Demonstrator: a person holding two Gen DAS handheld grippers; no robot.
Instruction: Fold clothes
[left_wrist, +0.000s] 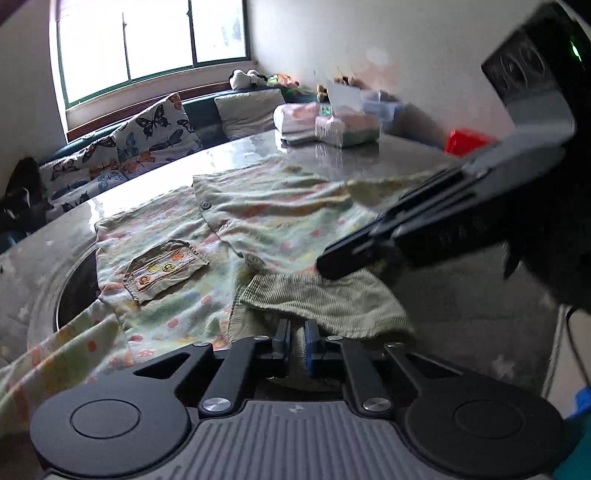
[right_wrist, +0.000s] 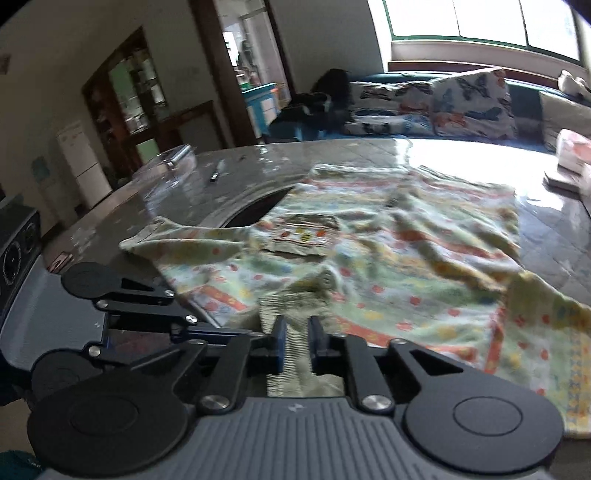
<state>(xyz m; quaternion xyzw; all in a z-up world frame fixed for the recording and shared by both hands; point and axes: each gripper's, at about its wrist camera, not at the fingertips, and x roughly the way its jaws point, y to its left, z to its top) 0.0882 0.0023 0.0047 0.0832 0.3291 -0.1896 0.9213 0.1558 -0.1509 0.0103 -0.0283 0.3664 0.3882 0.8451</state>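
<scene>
Both grippers, left (left_wrist: 295, 341) and right (right_wrist: 297, 341), pinch the shirt's (left_wrist: 258, 218) ribbed collar (left_wrist: 325, 299), hiding its edge.

We see a pale green, flower-printed small buttoned shirt (left_wrist: 258, 221) lying spread, wrinkled, front up; its striped chest pocket (left_wrist: 164, 269) sits at nine o'clock, ribbed collar (left_wrist: 325, 302) at six.

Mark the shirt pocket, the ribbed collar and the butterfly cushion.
Pocket (left_wrist: 166, 269): left wrist view, middle of the brown patch.
Ribbed collar (left_wrist: 325, 302): left wrist view, flat striped part.
Butterfly cushion (left_wrist: 155, 136): left wrist view, middle of its printed face.
</scene>
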